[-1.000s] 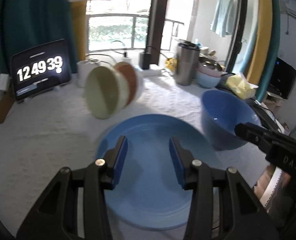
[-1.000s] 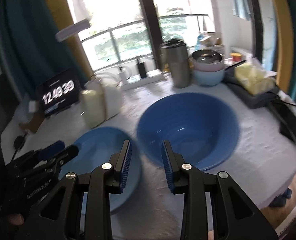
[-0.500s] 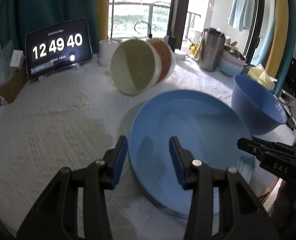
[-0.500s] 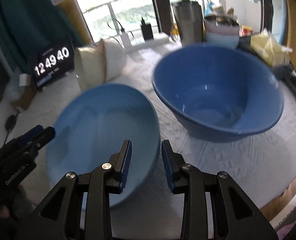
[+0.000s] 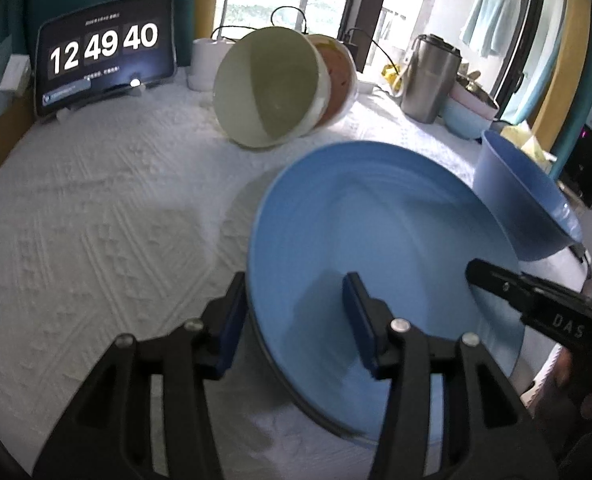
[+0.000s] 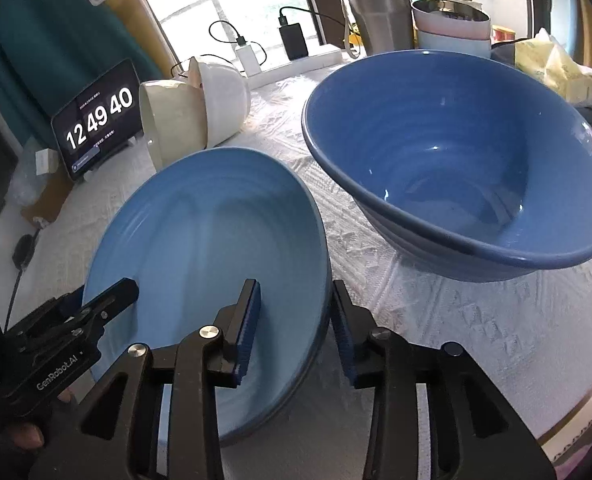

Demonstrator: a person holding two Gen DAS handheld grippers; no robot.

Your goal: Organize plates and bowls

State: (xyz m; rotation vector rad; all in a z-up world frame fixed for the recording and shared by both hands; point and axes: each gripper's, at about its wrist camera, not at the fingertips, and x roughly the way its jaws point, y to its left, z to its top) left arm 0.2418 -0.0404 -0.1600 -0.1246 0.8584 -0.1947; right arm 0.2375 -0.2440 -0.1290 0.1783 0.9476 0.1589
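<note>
A light blue plate (image 5: 375, 232) lies on the white cloth. My left gripper (image 5: 296, 320) straddles its left rim, one pad outside and one over the plate's face. Its jaws are opening and neither pad presses. In the right wrist view the same plate (image 6: 200, 240) has my right gripper (image 6: 296, 324) astride its right rim. Those jaws are opening too, with the rim loose between them. A big dark blue bowl (image 6: 455, 152) stands upright just right of the plate. A green-lined bowl (image 5: 268, 88) and an orange-lined bowl (image 5: 335, 76) lie on their sides behind.
A tablet (image 5: 104, 52) showing a clock stands at the back left. At the back right are a steel tumbler (image 6: 379, 4), stacked pastel bowls (image 6: 451, 28) and a yellow bag (image 6: 551, 64). Chargers and cables (image 6: 268, 48) sit by the window. The table edge (image 6: 575, 412) runs close on the right.
Both grippers have sunk toward the plate and now sit astride its opposite rims. Both pairs of jaws stand a little wider than before.
</note>
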